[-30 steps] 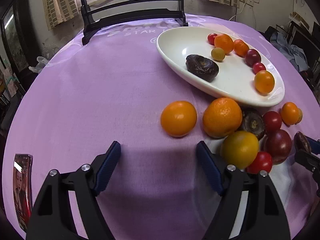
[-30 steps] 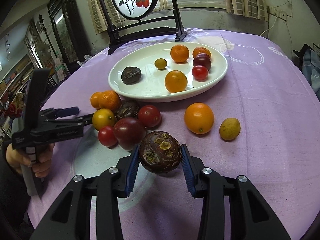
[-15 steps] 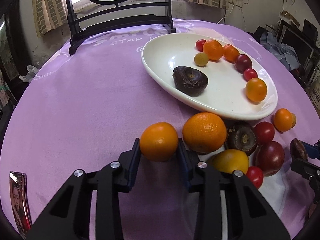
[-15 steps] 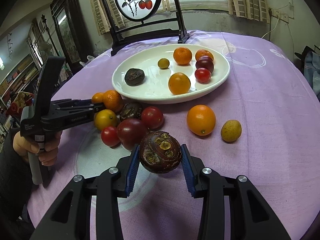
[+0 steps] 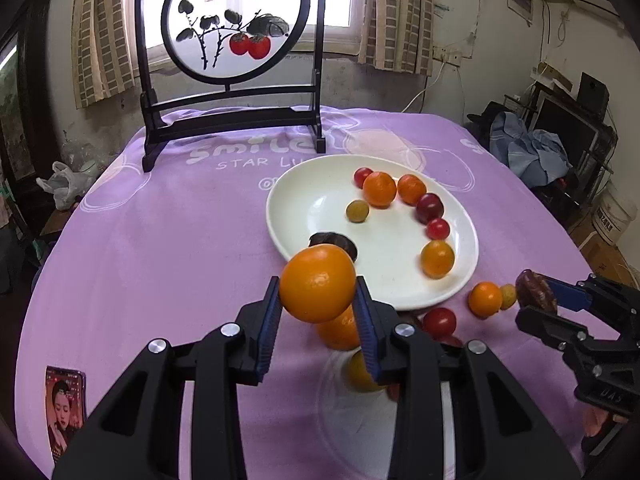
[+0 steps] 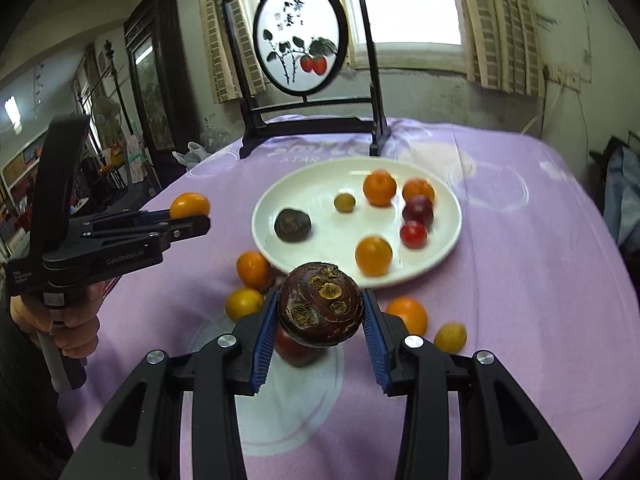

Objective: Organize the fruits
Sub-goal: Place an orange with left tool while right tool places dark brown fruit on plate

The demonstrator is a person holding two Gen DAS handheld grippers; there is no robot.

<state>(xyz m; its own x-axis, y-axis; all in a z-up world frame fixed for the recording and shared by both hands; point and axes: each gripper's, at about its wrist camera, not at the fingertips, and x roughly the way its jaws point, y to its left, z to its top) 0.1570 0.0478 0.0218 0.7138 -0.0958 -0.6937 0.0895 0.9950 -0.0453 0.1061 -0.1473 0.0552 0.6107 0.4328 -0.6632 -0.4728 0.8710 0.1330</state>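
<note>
Purple cloth (image 5: 160,240) over the round table, with a framed persimmon screen (image 5: 232,24) at its far edge before a curtained window. Near the left near edge of the cloth, a phone (image 5: 65,404) showing a woman's portrait, lying flat. Clamped between the blue pads (image 5: 267,332) of the left gripper (image 5: 316,328): an orange (image 5: 317,283), raised off the cloth just short of the near rim of the white oval plate (image 5: 304,200); roundish, no clear long axis. On the plate, long axis running from near right toward far left of the table: a dark wrinkled fruit (image 6: 292,225), a small yellow-green fruit (image 5: 357,211), two oranges at the far side, a dark plum (image 5: 429,207), a red tomato (image 5: 437,228), another orange (image 5: 437,258). On the cloth by the plate's near rim: loose oranges, a yellow fruit (image 6: 244,304), a red tomato (image 5: 439,321), partly hidden by the fingers. Gripped at its sides by the right gripper (image 6: 320,330): a dark maroon round fruit (image 6: 321,305) with scarred patches facing up and toward the camera, lifted above the cloth. Further right, near the same rim, an orange (image 6: 407,315) and a small yellowish fruit (image 6: 450,337).
</note>
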